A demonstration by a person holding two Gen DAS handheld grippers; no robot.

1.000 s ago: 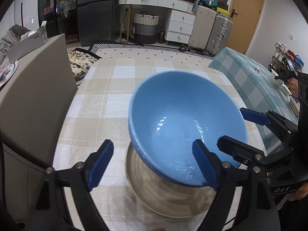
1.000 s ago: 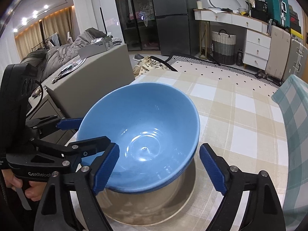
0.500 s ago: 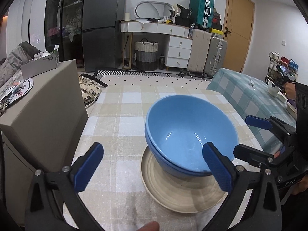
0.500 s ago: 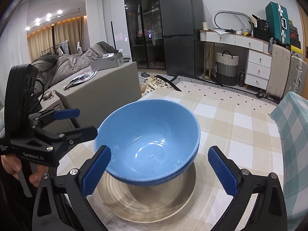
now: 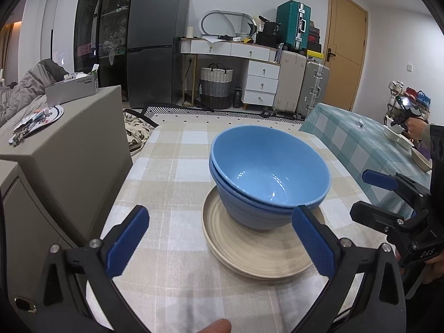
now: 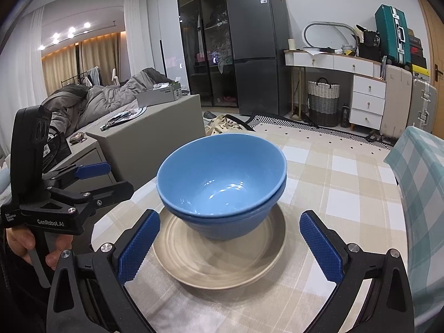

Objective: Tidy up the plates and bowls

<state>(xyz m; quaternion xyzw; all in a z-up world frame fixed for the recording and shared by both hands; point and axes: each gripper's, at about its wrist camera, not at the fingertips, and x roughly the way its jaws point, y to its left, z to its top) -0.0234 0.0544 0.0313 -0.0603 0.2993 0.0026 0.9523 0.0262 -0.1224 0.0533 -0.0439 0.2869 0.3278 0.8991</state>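
Observation:
Two blue bowls [image 5: 269,177] [image 6: 222,177] sit nested one inside the other on a beige ribbed plate [image 5: 249,252] [image 6: 216,263] on the checked tablecloth. My left gripper [image 5: 219,213] is open and wide, a little short of the plate's near edge, with nothing between its blue pads. My right gripper [image 6: 229,219] is open too, its pads on either side of the plate's near rim without touching bowl or plate. Each gripper shows in the other's view: the right one [image 5: 359,194] to the bowls' right, the left one [image 6: 119,177] to their left.
A grey cabinet [image 5: 69,152] [image 6: 155,127] stands against the table's left side, with a box and a plate of small things on top. A table with a teal checked cloth [image 5: 360,138] [image 6: 421,166] is on the right, carrying small white dishes [image 5: 399,136].
Both grippers drew back from the top blue bowl with their jaws spreading wider. The bowl, tilted and close before, now rests level inside the lower bowl.

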